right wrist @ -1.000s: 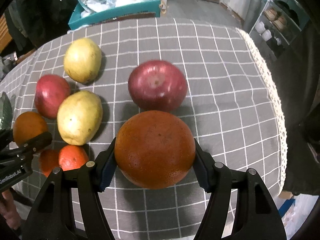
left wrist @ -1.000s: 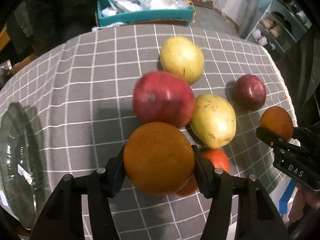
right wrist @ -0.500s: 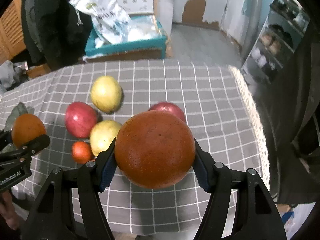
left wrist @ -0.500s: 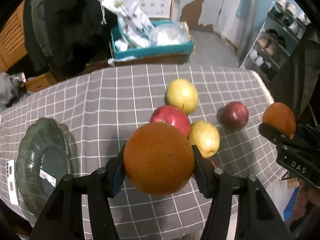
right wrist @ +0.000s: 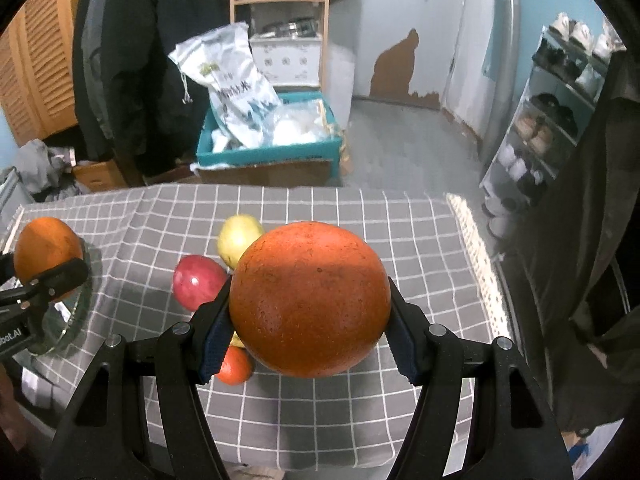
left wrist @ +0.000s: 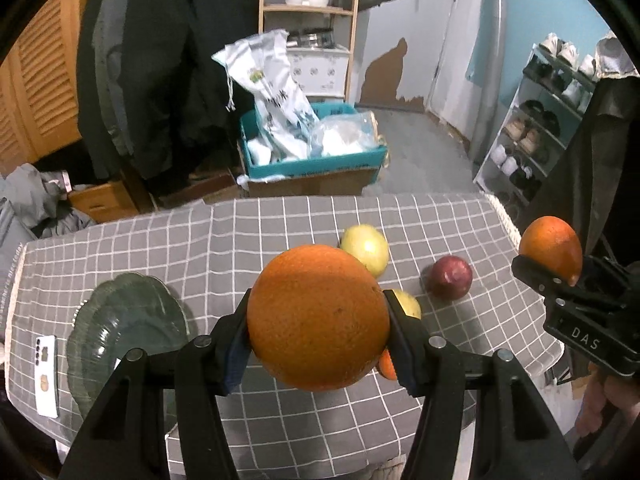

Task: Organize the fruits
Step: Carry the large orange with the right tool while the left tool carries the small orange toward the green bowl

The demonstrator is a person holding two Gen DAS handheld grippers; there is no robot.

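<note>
My left gripper is shut on a large orange, held high above the checked table. My right gripper is shut on another large orange, also held high; it shows at the right of the left wrist view. On the cloth lie a yellow pear, a dark red apple, a second pear partly hidden, a red apple and a small orange. A green glass plate sits at the table's left.
A white phone lies left of the plate. Beyond the table's far edge stand a teal box with white bags, hanging coats and a wooden shelf. A shoe rack stands at the right. The table's right edge has a lace trim.
Both grippers have risen well above the table and pulled back, each keeping its orange. The fruits on the cloth now look small and far, and the plate has come fully into view.
</note>
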